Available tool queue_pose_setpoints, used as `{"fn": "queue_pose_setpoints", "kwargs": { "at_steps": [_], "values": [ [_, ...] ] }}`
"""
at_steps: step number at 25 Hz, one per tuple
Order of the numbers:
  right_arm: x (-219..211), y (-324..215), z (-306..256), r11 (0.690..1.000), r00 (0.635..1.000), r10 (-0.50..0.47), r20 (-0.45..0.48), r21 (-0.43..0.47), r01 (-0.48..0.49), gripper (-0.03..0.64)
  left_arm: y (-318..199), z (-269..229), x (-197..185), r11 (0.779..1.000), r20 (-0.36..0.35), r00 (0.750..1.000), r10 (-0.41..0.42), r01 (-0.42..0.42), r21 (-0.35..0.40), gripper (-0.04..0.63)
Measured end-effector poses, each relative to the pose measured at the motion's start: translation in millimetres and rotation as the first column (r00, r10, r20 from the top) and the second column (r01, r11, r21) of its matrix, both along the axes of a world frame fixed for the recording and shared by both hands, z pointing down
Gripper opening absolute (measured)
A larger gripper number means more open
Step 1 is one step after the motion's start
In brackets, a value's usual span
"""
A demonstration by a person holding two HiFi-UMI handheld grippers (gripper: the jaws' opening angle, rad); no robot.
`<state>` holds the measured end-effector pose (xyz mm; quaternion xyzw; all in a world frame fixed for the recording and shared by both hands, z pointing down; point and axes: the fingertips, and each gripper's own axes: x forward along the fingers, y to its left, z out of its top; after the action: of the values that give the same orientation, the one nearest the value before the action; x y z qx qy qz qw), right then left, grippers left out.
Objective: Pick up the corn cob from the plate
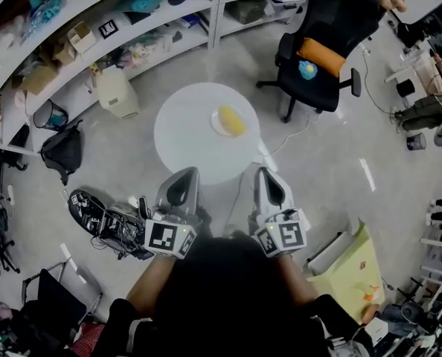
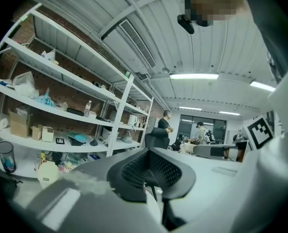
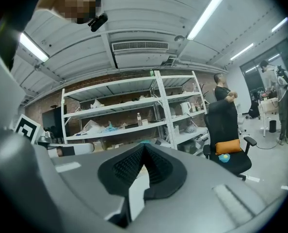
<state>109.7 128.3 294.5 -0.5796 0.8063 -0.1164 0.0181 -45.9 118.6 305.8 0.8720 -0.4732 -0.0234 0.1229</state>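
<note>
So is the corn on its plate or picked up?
On the plate: the corn cob lies on it, on the round white table, untouched.

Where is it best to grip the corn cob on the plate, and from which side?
Grip the corn cob across its middle, where the rounded body is narrow enough for the jaws. It lies flat on the plate, slanting in the head view, so probably come from above, jaws turned across its length, one on each long side.
</note>
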Motion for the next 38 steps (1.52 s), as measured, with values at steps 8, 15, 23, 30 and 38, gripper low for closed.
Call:
{"fn": "queue_pose_setpoints", "kwargs": {
  "at_steps": [8,15,23,30,38],
  "values": [
    [-24.3,-31.8,-0.6,0.999,0.998,0.051,-0.025,0.004,-0.051,0.008,-42.9,-0.2,-23.4,0.999,-0.018,0.999,0.040,-0.040,0.002,0.003],
    [-28.2,-53.0,-4.1,0.997,0.996,0.076,-0.042,0.001,-0.076,0.009,-64.9,-2.5,-26.2,0.998,-0.042,0.997,0.064,-0.065,-0.009,0.003],
    [-16.0,-83.4,6.2,0.996,0.996,0.086,-0.036,-0.015,-0.086,0.009,-88.6,4.5,-17.6,0.998,-0.031,0.997,0.066,-0.067,-0.019,0.003],
    [-5.6,-120.0,22.0,0.997,0.998,0.060,-0.027,-0.054,-0.061,0.009,-124.5,11.8,-4.2,0.998,-0.028,0.999,0.039,-0.040,-0.043,0.003],
    [16.3,-157.9,53.6,0.991,1.000,0.026,-0.010,-0.128,-0.027,0.009,-163.1,30.7,21.3,0.996,0.000,1.000,0.012,-0.012,-0.086,0.003]
  ]
}}
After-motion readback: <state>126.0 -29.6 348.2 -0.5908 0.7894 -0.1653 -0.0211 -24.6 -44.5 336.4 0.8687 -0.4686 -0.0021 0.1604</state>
